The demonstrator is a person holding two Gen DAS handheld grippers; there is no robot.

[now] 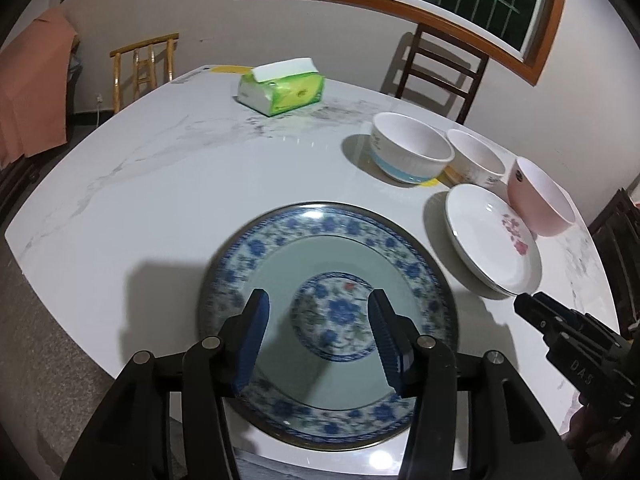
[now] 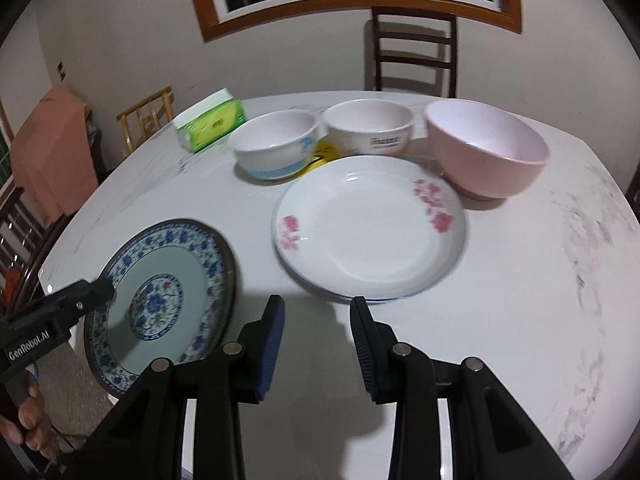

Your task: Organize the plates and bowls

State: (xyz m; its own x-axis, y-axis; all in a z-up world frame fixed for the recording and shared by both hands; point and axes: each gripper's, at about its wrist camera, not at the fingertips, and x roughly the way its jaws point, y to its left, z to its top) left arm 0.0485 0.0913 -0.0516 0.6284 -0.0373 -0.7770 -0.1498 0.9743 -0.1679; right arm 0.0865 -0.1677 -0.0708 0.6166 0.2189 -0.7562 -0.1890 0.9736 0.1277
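Here, left hand-held gripper [image 1: 318, 312] parted over blue-patterned plate [image 1: 320, 240] at near edge of surface [image 1: 180, 184], gripping nothing; right hand-held gripper [image 2: 317, 322] likewise parted, empty, just short of pink-flowered plate [image 2: 370, 228] (three bowls behind).

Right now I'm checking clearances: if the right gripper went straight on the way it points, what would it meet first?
Most likely the near rim of the white plate with pink flowers, which lies just beyond the open right gripper. Depth is unclear; bare table might come first.
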